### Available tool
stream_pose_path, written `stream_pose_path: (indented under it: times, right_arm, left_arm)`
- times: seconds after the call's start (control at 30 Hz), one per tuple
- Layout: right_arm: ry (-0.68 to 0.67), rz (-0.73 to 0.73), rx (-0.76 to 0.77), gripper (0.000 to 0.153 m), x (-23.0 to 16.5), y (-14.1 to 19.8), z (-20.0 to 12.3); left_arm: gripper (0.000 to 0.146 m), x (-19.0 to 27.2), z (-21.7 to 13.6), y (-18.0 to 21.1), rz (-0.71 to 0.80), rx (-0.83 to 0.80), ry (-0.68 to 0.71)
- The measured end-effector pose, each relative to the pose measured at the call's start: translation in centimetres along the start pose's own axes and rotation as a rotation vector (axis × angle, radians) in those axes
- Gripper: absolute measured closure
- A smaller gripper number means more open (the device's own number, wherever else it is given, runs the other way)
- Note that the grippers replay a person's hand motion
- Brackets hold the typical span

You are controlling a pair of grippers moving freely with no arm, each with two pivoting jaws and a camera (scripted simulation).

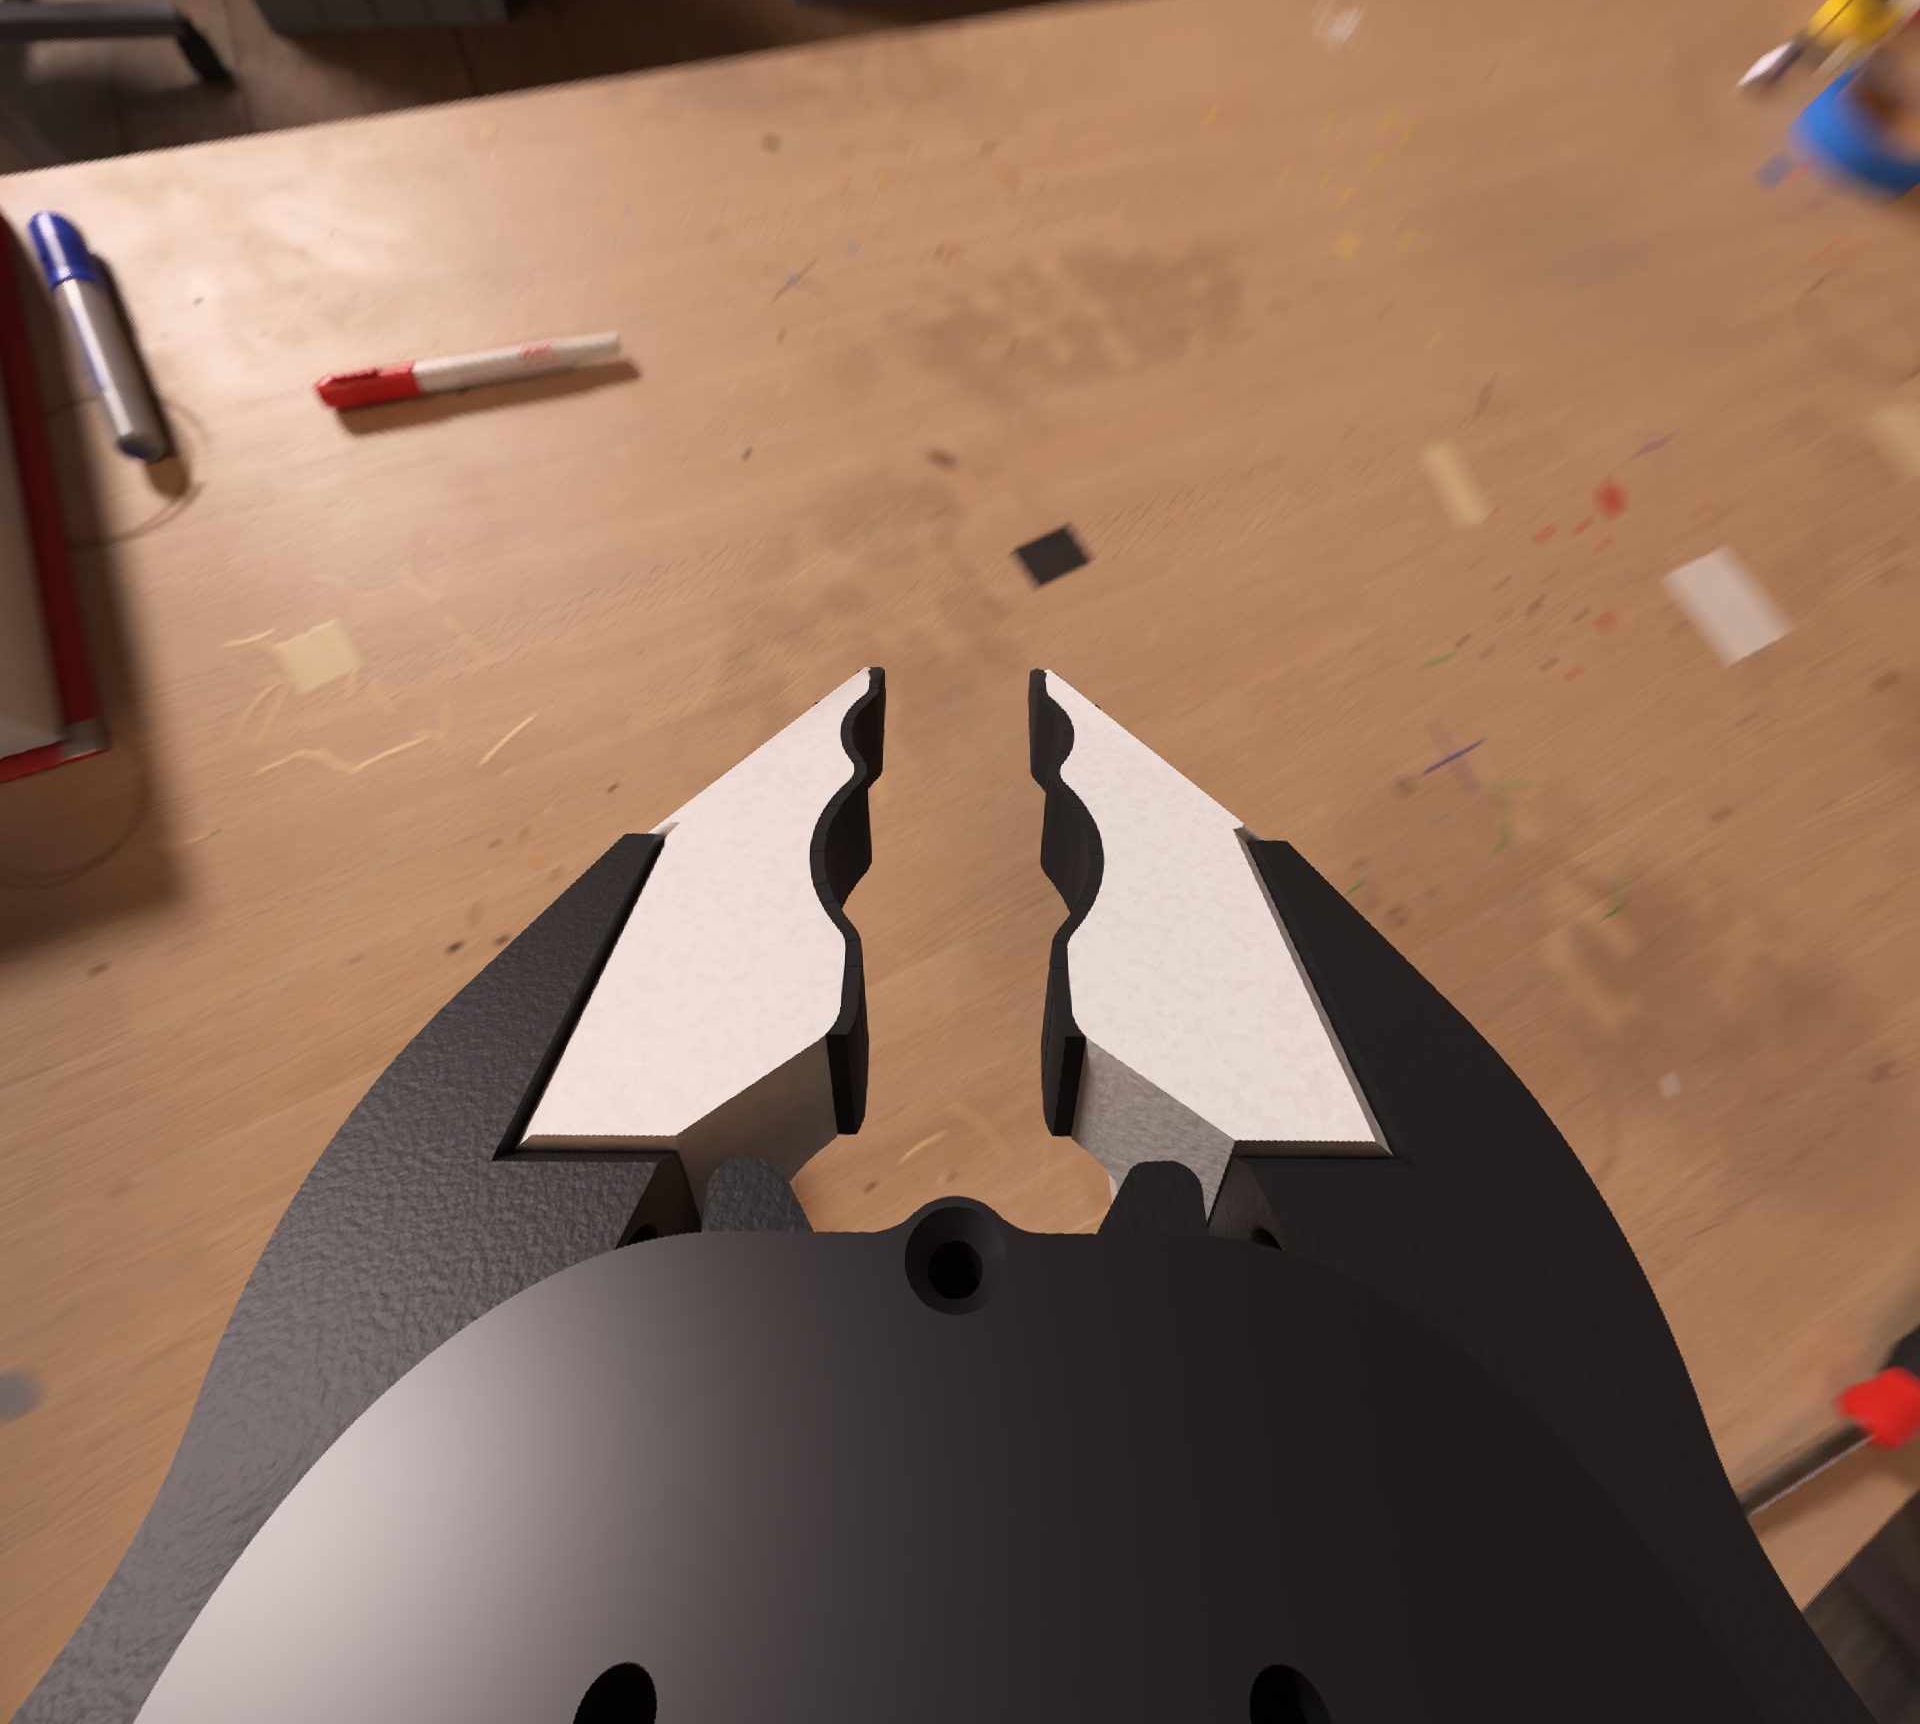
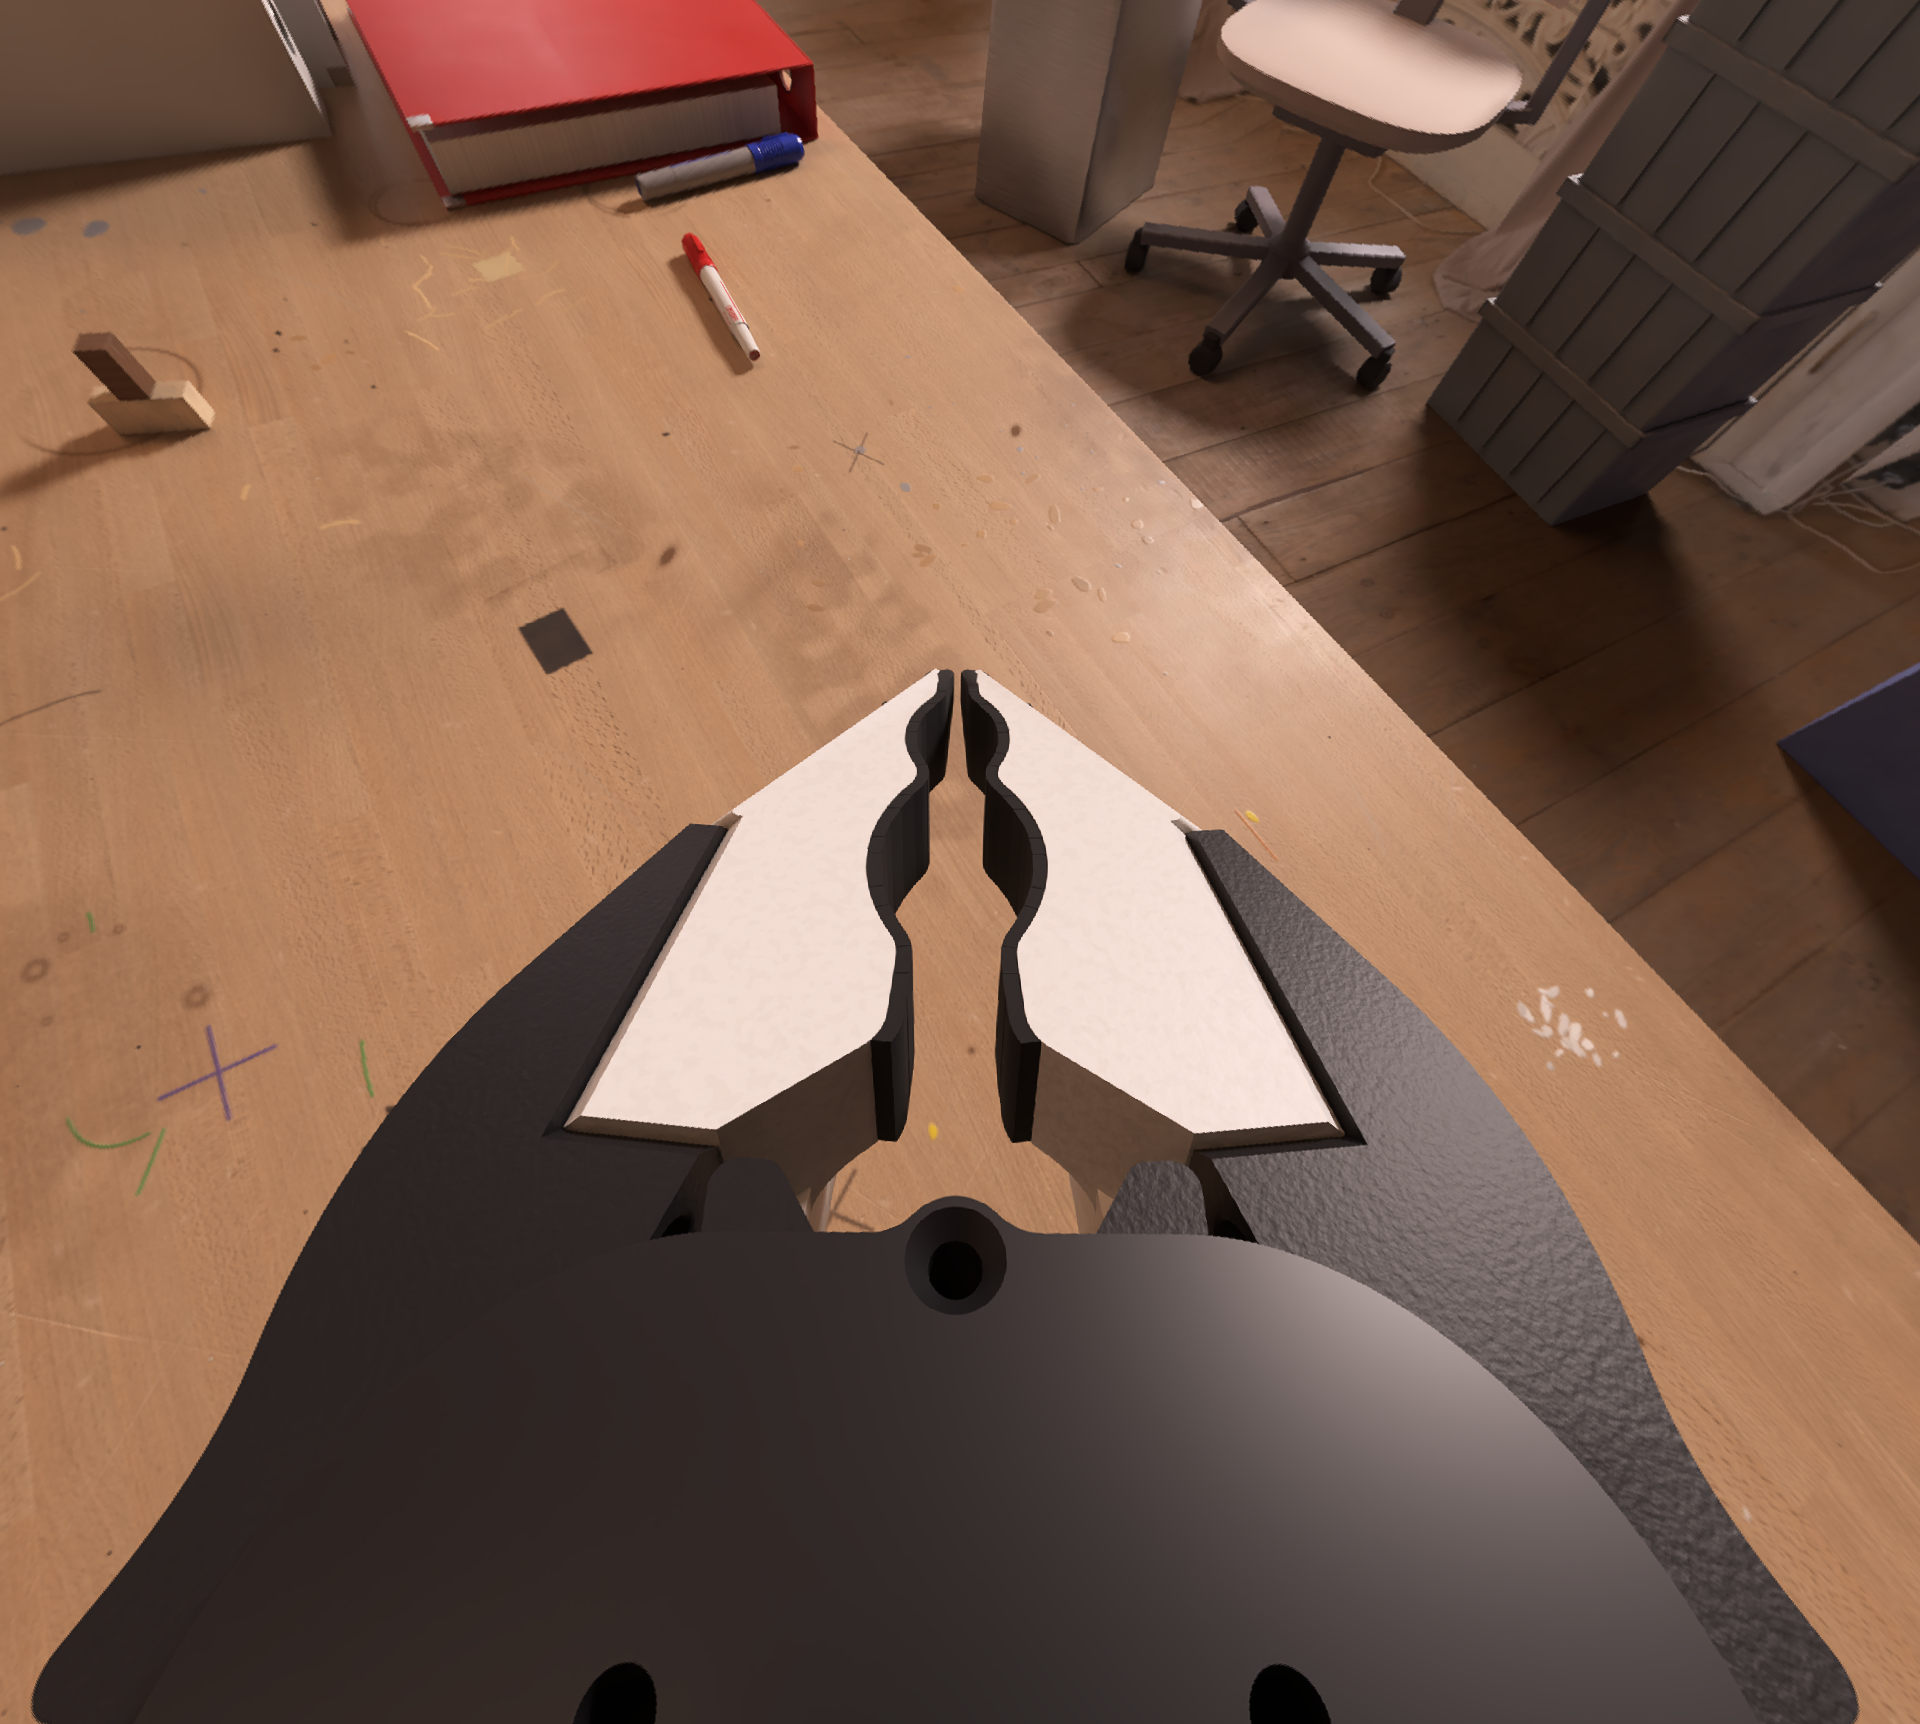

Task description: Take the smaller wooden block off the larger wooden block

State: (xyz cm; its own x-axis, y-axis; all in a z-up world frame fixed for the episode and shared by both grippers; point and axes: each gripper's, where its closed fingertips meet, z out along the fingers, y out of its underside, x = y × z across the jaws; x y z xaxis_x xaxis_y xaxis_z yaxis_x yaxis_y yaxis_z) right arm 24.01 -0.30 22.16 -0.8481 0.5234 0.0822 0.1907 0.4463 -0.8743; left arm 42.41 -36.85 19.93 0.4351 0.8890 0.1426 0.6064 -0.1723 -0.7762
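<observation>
In the right wrist view a small dark brown wooden block (image 2: 116, 366) rests tilted across a larger pale wooden block (image 2: 156, 411) at the far left of the wooden table (image 2: 436, 791). My right gripper (image 2: 956, 682) hovers over the table near its right edge, far from the blocks, shut and empty. My left gripper (image 1: 956, 682) is open and empty above the table (image 1: 935, 303). The blocks do not show in the left wrist view.
A red binder (image 2: 551, 22) with a blue marker (image 2: 722, 166) lies at the back; a red marker (image 2: 719, 294) lies nearer. These markers also show in the left wrist view: red (image 1: 468, 370), blue (image 1: 96, 334). Blurred tools (image 1: 1849, 53) sit far right. An office chair (image 2: 1351, 116) stands beyond the table edge.
</observation>
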Motion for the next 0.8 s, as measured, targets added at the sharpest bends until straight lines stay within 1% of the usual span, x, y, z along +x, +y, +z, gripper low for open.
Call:
stream_pose_path:
  times: [0.07,0.17,0.2,0.27,0.33,0.43,0.5,0.67,0.8]
  right_arm:
    - [0.017,-0.015,-0.010,0.150,-0.1,0.0,0.0]
    - [0.037,-0.025,-0.013,0.150,-0.1,0.0,0.0]
    - [0.037,-0.022,-0.010,0.150,-0.1,0.0,0.0]
    - [0.031,-0.007,-0.001,0.150,0.0,0.0,-0.1]
    - [0.028,-0.002,0.003,0.150,0.0,0.0,-0.1]
    - [0.031,-0.008,-0.001,0.150,0.0,0.0,0.0]
    - [0.032,-0.009,-0.003,0.150,0.0,0.0,0.0]
    - [0.031,-0.018,-0.008,0.150,0.0,-0.1,0.0]
    - [0.032,-0.024,-0.011,0.150,0.0,-0.1,0.0]
  left_arm:
    - [0.121,-1.4,0.5,1.5,0.085,-0.095,-0.047]
    - [0.121,-3.6,1.8,3.9,0.319,-0.242,-0.104]
    - [0.121,-4.3,2.3,4.8,0.364,-0.292,-0.117]
    - [0.119,-5.6,2.9,7.0,0.398,-0.415,-0.154]
    - [0.118,-6.9,3.2,8.8,0.376,-0.518,-0.210]
    - [0.116,-8.8,3.1,10.4,0.284,-0.593,-0.300]
    - [0.115,-9.8,2.9,11.1,0.204,-0.617,-0.332]
    - [0.113,-10.0,3.3,13.2,0.030,-0.702,-0.262]
    - [0.113,-10.5,3.8,14.2,-0.013,-0.752,-0.258]
